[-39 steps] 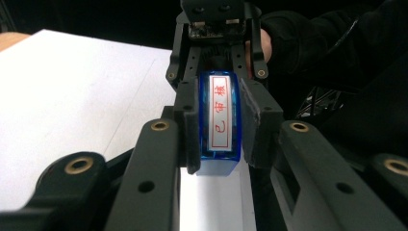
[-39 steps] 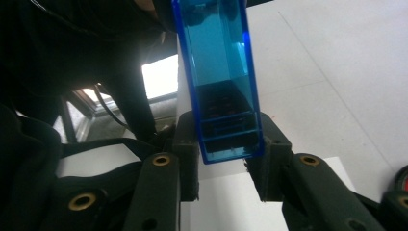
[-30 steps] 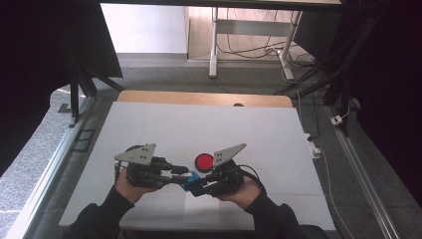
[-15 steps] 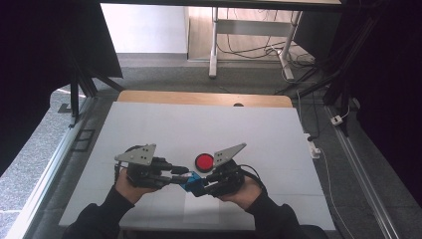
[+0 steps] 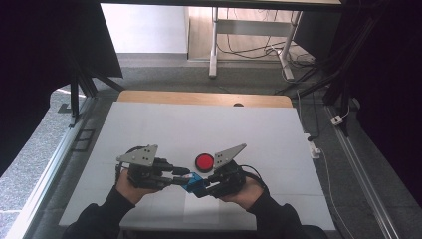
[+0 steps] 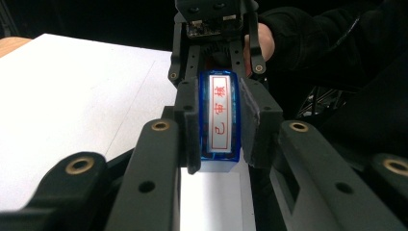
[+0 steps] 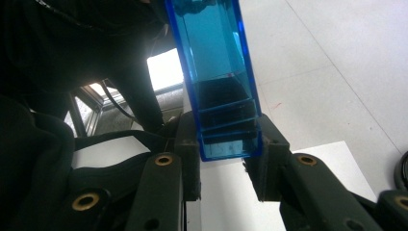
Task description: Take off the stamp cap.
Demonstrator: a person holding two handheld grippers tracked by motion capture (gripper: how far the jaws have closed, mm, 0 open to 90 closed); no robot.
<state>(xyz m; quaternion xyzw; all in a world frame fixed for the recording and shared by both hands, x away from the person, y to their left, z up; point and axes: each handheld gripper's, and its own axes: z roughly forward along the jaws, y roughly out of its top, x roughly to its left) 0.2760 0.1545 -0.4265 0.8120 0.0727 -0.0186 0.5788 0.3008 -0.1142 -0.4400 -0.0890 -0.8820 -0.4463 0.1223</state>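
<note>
1. Blue clear plastic box point(image 5: 191, 182) held between both claws, lower centre of the high view, just above the white worktop point(image 5: 149, 129).
2. Left claw point(image 5: 180, 175) clamped on one end of it.
3. Right claw point(image 5: 200, 187) clamped on the other end.
4. Red round disc point(image 5: 204, 161) lies just beyond.

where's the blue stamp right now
In the high view the blue stamp sits near the table's front edge, clamped between the left gripper and the right gripper, just in front of the red ink pad.
</note>
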